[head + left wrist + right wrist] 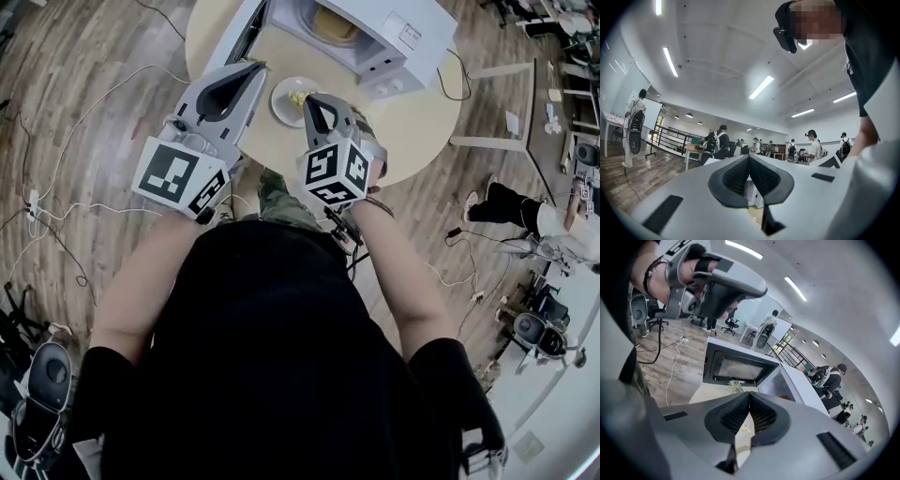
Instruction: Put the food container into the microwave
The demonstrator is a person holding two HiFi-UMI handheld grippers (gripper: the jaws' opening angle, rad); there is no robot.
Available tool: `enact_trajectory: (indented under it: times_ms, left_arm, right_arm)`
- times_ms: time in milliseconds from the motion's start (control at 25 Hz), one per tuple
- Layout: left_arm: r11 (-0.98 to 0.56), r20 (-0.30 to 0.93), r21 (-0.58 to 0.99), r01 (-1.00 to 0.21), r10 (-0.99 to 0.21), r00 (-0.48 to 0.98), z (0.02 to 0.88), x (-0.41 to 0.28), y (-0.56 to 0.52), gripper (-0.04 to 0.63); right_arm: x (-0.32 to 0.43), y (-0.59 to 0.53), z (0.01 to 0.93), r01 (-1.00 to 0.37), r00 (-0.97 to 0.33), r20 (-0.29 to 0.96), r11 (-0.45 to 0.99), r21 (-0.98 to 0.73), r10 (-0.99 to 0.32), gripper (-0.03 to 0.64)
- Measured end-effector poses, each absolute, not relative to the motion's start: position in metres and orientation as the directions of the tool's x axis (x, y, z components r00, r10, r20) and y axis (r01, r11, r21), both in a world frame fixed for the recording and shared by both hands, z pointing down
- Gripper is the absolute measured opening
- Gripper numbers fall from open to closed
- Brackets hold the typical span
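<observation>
The container [287, 99] sits on the counter [412, 122] in front of the open microwave [394, 42], with food in it. Your right tool [749, 393] is at its right edge, jaws pressed together on nothing. Your left tool [749, 157] is just to its left, likewise closed and empty. The door [736, 366] stands open.

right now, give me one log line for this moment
left gripper shut, empty | right gripper shut, empty | food container on table, outside microwave | door open
</observation>
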State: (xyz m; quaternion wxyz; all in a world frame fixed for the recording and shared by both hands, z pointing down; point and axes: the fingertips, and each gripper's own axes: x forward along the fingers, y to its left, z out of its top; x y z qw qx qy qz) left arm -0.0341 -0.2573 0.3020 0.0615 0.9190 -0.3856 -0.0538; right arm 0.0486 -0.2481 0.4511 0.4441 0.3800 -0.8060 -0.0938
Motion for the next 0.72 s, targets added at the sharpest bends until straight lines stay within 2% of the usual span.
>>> enact_trajectory:
  times_ms: [320,720]
  left_arm:
    - [-0.724,-0.097,0.132,-0.677,-0.689,0.718,0.282,-0.034,-0.235,0.018]
    - [-0.731,-0.14,0.127,-0.671,-0.683,0.717,0.265,-0.04,-0.212,0.02]
  right_arm:
    - [0.027,-0.211,0.373,-0.643,-0.375,0.445,0.574,0.507,-0.813,0.012]
    - [0.031,-0.181,0.272,-0.845,-0.401,0.126,0.419,0.332,-0.907,0.012]
